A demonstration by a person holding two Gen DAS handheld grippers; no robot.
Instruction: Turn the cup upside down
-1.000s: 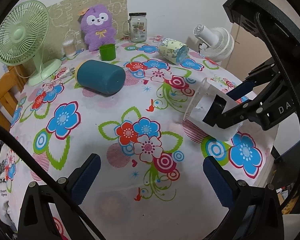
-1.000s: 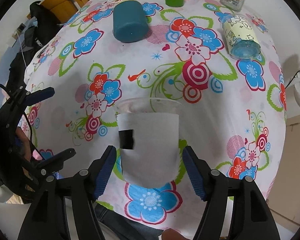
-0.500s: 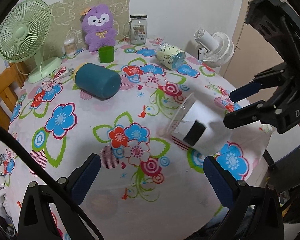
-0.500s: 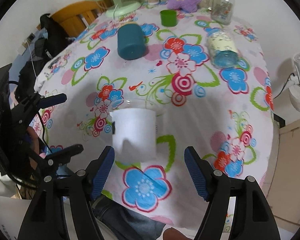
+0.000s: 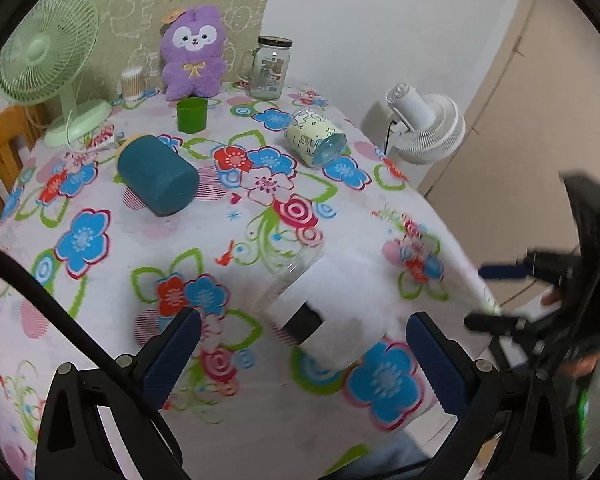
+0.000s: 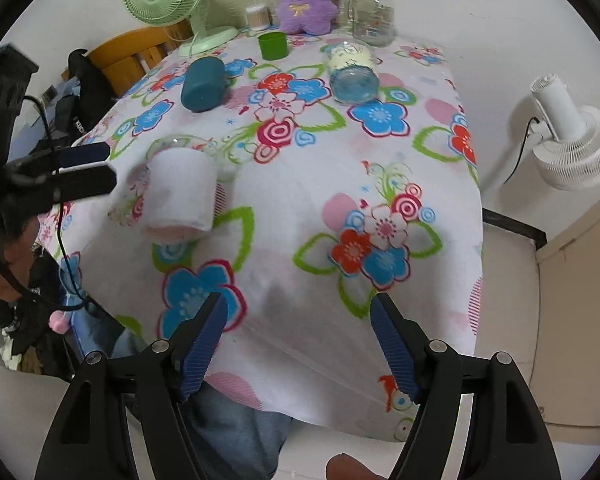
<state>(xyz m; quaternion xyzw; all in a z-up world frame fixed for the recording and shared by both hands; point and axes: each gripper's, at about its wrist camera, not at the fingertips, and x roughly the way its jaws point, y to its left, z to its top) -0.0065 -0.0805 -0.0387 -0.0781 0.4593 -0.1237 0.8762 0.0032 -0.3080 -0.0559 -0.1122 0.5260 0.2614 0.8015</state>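
Note:
A clear plastic cup with a white paper sleeve lies on its side on the floral tablecloth near the table's front edge, mouth toward the table's middle. It also shows in the right wrist view. My left gripper is open, its blue pads either side of the cup, apart from it. My right gripper is open and empty, drawn back past the table's front edge; it shows at the far right of the left wrist view.
A teal cup and a pale patterned glass lie on their sides farther back. A green cup, glass jar, purple plush and green fan stand at the back. A white fan stands beside the table.
My right gripper let go of the cup and pulled back off the table. The cup now lies on its side. My left gripper has moved up around it.

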